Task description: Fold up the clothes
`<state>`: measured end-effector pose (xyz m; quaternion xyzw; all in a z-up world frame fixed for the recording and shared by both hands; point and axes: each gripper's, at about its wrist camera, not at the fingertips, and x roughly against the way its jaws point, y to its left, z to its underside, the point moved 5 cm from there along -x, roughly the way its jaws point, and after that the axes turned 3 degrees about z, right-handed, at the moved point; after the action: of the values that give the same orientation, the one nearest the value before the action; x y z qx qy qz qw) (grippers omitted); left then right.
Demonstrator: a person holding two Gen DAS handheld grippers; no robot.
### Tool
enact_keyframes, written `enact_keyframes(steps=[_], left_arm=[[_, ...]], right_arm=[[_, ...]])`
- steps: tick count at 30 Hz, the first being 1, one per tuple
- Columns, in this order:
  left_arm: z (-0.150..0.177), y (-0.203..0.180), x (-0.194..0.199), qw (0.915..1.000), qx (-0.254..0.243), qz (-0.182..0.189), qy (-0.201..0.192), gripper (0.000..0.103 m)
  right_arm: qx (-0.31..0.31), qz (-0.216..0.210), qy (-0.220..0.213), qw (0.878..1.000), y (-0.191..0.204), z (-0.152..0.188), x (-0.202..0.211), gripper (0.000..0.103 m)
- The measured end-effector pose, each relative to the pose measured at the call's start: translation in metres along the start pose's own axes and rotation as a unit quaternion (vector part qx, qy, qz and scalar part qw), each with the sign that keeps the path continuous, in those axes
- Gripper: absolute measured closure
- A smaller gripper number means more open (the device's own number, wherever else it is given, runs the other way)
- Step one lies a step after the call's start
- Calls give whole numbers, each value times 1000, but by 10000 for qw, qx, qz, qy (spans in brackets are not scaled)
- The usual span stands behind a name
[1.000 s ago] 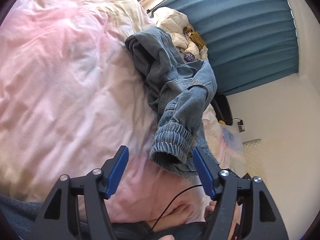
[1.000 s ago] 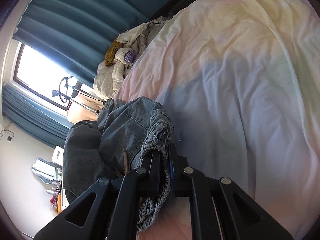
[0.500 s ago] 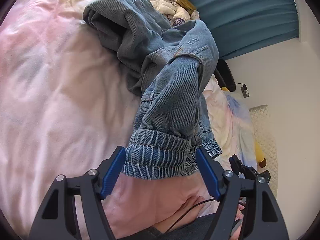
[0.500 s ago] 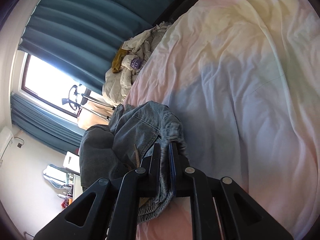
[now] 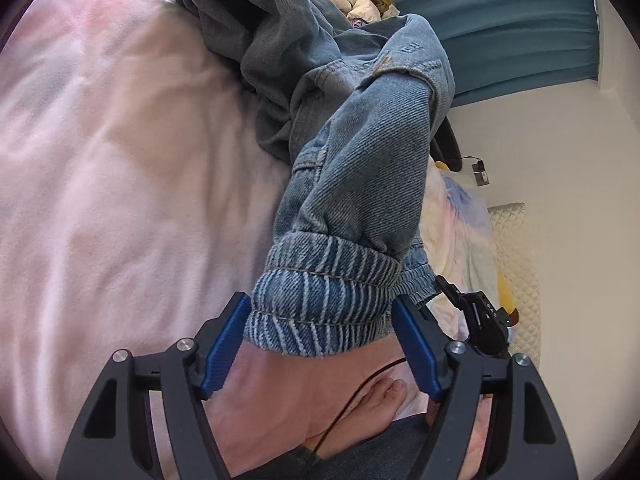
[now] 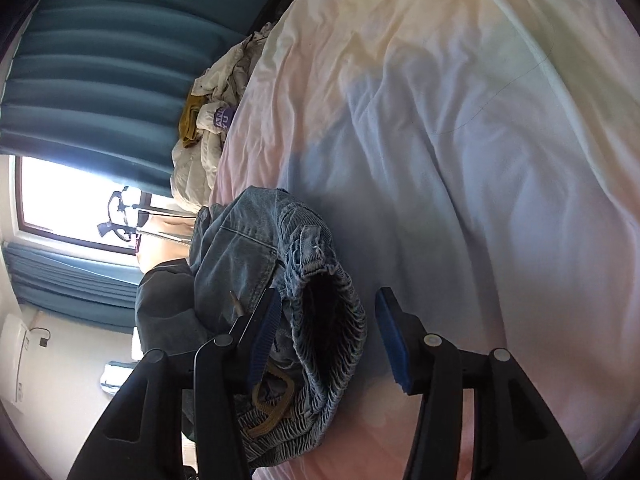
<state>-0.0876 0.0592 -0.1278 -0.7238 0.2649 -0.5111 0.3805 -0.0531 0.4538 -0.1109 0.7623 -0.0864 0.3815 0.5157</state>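
Note:
Crumpled blue denim trousers point(image 5: 360, 152) lie in a heap on the pink-white bedsheet point(image 5: 120, 168). One leg rises toward the left wrist camera. Its ribbed elastic cuff point(image 5: 320, 312) sits between the blue pads of my left gripper point(image 5: 320, 344), which stands open around it. In the right wrist view, another gathered elastic edge of the denim point(image 6: 328, 304) lies on the sheet point(image 6: 460, 168). My right gripper point(image 6: 328, 340) is open, with that edge resting between its pads, closer to the left one.
A pile of white and mustard clothes point(image 6: 212, 120) lies at the bed's far edge, below teal curtains point(image 6: 100, 60) and a bright window point(image 6: 80, 200). A person's bare foot point(image 5: 372, 404) and a thin black cable point(image 5: 352, 400) sit below the left gripper. A quilted cushion point(image 5: 516, 264) is at right.
My right gripper, shut on the denim edge before, has opened and let it go. My left gripper has moved in until the trouser cuff lies between its open fingers.

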Motion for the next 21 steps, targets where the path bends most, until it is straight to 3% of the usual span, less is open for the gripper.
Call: enact_keyframes(steps=[7,8,9,12,14,19,21], left_arm=[[-4,7,-4,9994,267,182,-112,32],[-5,8,-3,9992,307,212,-141,34],[-5,10,-2,9990,347,242,-171,35],[-5,13,0,9985,437,213,-269,45],[0,16,5,9975,557,202,-372,62],[21,-14,0,9968,515,476,-372,84],[30,-28,-3,9964,473,601,-356,86]], right_arm=[[669,452,-220,9965,18,4,-16,54],[829,523,-290,9948,21,4,-16,58],[1028,585,-365,9923,24,5,-15,71],[1500,829,-484,9840,33,8,-15,83],[1658,972,-503,9801,35,10,-13,88],[1704,581,-561,9821,52,9,5,91],[1873,426,-553,9798,69,6,14,91]])
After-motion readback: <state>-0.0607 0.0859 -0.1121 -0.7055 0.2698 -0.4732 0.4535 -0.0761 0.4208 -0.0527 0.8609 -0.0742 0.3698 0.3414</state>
